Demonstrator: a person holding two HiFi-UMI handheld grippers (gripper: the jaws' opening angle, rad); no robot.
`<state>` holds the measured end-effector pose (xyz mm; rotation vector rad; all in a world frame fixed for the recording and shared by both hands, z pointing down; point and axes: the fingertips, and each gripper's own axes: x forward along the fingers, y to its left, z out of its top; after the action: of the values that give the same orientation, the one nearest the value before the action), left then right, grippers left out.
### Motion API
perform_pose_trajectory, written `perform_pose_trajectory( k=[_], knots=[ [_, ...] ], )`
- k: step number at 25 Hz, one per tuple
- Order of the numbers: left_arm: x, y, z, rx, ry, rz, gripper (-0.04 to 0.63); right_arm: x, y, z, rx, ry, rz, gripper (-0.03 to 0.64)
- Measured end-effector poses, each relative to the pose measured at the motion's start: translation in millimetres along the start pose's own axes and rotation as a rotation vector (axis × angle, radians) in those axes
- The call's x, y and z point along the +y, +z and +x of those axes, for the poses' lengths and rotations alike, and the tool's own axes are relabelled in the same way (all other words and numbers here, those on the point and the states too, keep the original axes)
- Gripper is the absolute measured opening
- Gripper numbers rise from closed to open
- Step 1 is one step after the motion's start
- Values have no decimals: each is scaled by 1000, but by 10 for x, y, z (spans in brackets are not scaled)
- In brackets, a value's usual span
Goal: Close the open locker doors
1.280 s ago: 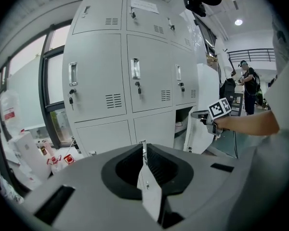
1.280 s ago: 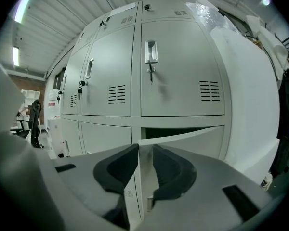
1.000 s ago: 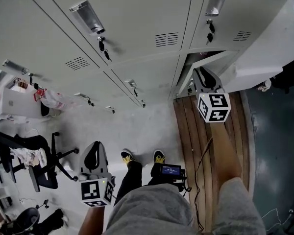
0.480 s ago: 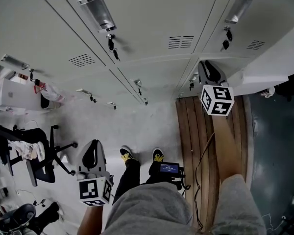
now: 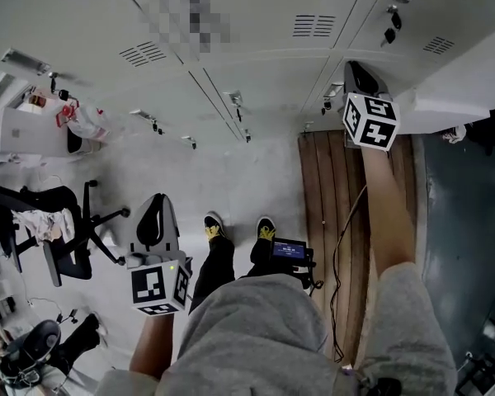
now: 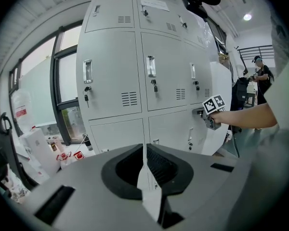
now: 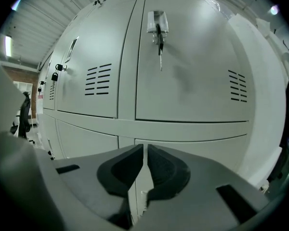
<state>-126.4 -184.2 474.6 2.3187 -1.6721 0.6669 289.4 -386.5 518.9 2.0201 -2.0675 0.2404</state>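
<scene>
The left gripper [image 5: 155, 206], nearest the body, hangs well back from the lockers, jaws together on nothing; an office chair [image 5: 62, 238] crowds its outer side. Behind the right gripper [image 5: 355, 71] a wooden floor strip [image 5: 326, 196] lies bare, leaving room to step back. That gripper, at full reach, has just drawn its jaws closed with nothing between them. The lower door [image 7: 192, 146] directly ahead stood ajar a second ago and now lies flush with its neighbours, so this leaf appears done. To the gripper's right a pale panel [image 5: 466, 77] juts out, probably another open leaf, its edge just beside the arm.
</scene>
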Motion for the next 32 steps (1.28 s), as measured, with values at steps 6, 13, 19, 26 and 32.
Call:
perform_pose_trajectory(
  k=[6, 13, 19, 26, 32],
  knots=[
    [-34, 1, -206, -41, -19, -12, 29, 225, 135, -586, -8, 40, -26, 46],
    [-39, 91, -520, -104, -28, -29, 29, 779, 432, -1879, -59, 142, -58, 46],
    [-87, 96, -670, -143, -39, -61, 29, 1113, 347, -2646, -51, 160, -58, 46],
    [-78, 100, -770, -170, -27, -78, 29, 1188, 373, -2844, -65, 152, 6, 47],
    [46, 108, -861, -180, 9, -83, 29, 1352, 452, -2772, -77, 197, 9, 46]
  ],
)
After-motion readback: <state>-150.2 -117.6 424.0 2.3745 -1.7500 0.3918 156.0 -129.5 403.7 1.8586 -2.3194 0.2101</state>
